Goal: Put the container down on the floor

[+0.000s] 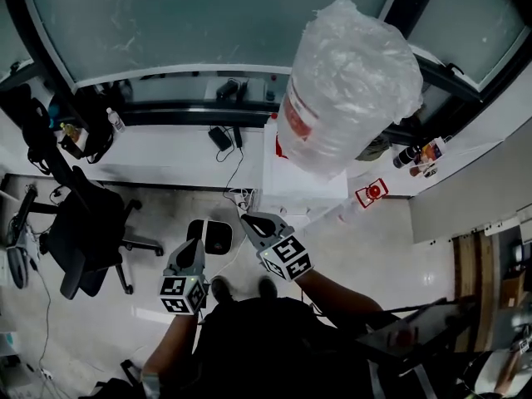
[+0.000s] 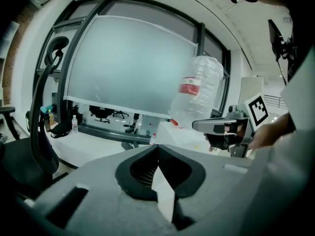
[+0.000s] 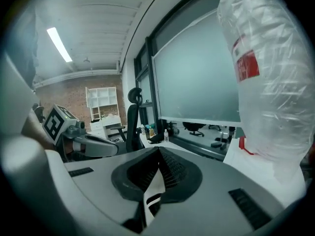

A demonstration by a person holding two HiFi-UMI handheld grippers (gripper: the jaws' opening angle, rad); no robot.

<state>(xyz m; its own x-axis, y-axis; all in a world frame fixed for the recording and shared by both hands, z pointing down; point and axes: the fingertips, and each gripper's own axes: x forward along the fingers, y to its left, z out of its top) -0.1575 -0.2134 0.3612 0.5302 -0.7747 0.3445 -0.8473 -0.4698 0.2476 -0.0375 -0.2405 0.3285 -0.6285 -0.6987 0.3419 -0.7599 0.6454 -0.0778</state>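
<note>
The container is a big clear water bottle with a red label, wrapped in crinkled plastic. It stands on a white cabinet by the window, and also shows in the left gripper view and the right gripper view. My left gripper hangs in the air well short of it, jaws shut and empty. My right gripper is beside it, nearer the cabinet, jaws likewise shut with nothing between them. Neither touches the container.
A black office chair stands at the left. The white window ledge carries a small bottle, chargers and cables. A black-and-white device lies on the tiled floor below the grippers. A red-marked item sits right of the cabinet.
</note>
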